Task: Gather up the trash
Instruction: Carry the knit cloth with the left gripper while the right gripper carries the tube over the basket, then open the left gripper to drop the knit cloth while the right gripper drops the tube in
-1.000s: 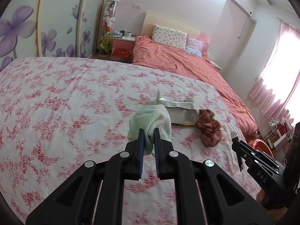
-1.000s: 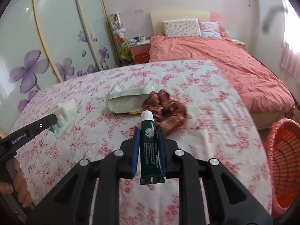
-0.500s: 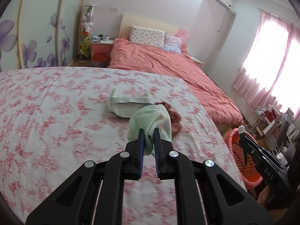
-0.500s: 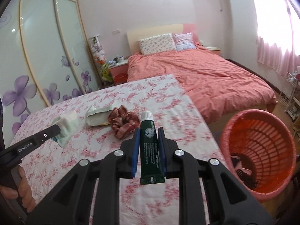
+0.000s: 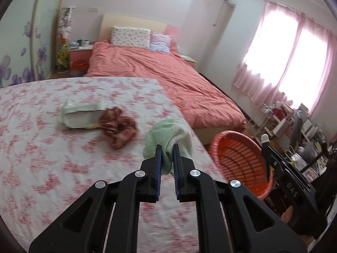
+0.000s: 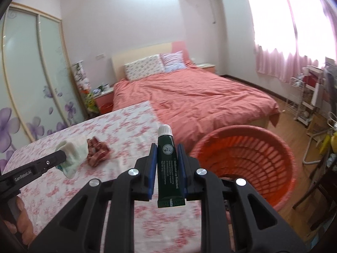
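Observation:
My left gripper [image 5: 167,147] is shut on a pale green and cream sock [image 5: 170,139], held over the floral bedspread [image 5: 52,158] near its right edge. My right gripper [image 6: 167,147] is shut on a dark green tube [image 6: 169,164] with a white cap, upright between the blue pads. An orange slatted basket [image 6: 248,158] stands on the floor just right of the bed, close below and right of the tube. In the left wrist view the basket [image 5: 240,160] is to the right of the sock, with the right gripper's tip [image 5: 265,142] above its rim.
A white pouch [image 5: 81,116] and a rust-coloured scrunchie [image 5: 118,126] lie on the bedspread. Beyond it is a bed with a coral duvet [image 6: 200,99]. A wire rack and cluttered shelves [image 6: 305,99] stand by the pink curtains. A sliding wardrobe [image 6: 31,84] lines the left wall.
Both grippers have swung to the right across the bedspread, still holding the sock and the tube. The orange basket has come into full view and now sits close under the right gripper.

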The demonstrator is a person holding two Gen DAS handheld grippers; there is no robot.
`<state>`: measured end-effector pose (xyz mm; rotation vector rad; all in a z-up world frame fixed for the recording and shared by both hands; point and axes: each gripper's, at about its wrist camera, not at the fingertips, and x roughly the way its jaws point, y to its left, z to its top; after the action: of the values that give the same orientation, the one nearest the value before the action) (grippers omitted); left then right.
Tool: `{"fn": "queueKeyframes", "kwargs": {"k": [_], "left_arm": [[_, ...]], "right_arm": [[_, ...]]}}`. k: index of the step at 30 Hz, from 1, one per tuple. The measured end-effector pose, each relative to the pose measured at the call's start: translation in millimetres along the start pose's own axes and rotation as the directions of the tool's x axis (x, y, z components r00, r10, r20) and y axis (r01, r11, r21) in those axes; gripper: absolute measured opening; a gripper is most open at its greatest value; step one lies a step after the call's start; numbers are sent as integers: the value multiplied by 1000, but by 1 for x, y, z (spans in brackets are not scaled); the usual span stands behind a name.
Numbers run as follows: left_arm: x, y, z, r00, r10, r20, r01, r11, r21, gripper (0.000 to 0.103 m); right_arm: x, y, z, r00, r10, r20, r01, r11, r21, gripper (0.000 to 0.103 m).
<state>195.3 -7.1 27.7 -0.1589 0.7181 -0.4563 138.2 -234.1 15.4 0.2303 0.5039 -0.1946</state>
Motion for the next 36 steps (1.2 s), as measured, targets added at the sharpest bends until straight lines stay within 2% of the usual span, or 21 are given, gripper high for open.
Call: {"fn": "queueKeyframes", "kwargs": {"k": [5, 12, 23, 36], "left_arm": [[14, -36, -6, 997, -69, -23, 70, 997, 39, 10], [34, -75, -9, 990, -130, -51, 134, 987, 83, 10], [63, -123, -21, 978, -177, -107, 191, 973, 133, 10], [99, -160, -33, 963, -200, -182, 229, 960, 158, 10]], "right_arm": [[-1, -33, -1, 999, -42, 12, 41, 998, 52, 20], [-1, -65, -6, 995, -95, 19, 93, 991, 92, 20], [8, -107, -14, 988, -152, 6, 149, 979, 135, 20], [27, -149, -16, 987, -158, -12, 157, 964, 216, 20]]}}
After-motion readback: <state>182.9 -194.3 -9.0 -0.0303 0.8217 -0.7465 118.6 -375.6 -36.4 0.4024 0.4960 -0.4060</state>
